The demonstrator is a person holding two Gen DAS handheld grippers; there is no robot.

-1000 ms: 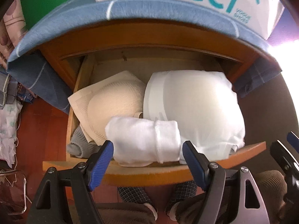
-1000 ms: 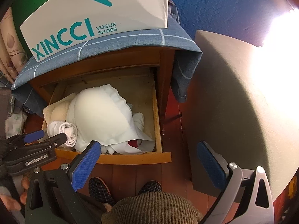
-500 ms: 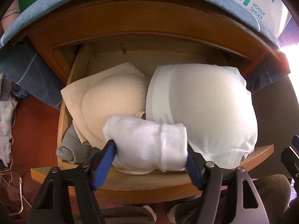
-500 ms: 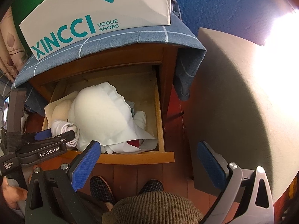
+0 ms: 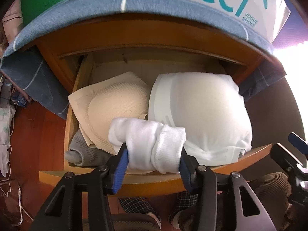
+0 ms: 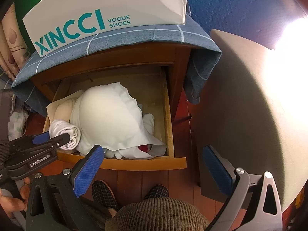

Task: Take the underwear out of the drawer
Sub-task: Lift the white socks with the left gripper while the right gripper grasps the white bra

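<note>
A rolled white piece of underwear (image 5: 148, 138) lies at the front of the open wooden drawer (image 5: 250, 157). My left gripper (image 5: 153, 150) straddles it. Its jaws are closing and both blue pads press into the roll's sides. Behind the roll sit a beige bra (image 5: 115, 111) and a large white bra (image 5: 198, 115). A grey sock (image 5: 80, 152) is tucked in the front left corner. From the right wrist view, the left gripper (image 6: 55, 137) grips the roll (image 6: 65, 129) at the drawer's (image 6: 144, 163) left end. My right gripper (image 6: 153, 152) hangs open above the drawer front, holding nothing.
A white shoe box (image 6: 96, 15) stands on a blue checked cloth (image 6: 134, 38) over the nightstand. A grey board (image 6: 240, 96) leans at the right. The person's checked slippers (image 6: 104, 192) and a knee are just below the drawer front. Clothes lie on the floor at left (image 5: 5, 134).
The left gripper's jaws have narrowed from wide open to pressing on the white roll, after moving in over the drawer front. The right gripper has stayed put.
</note>
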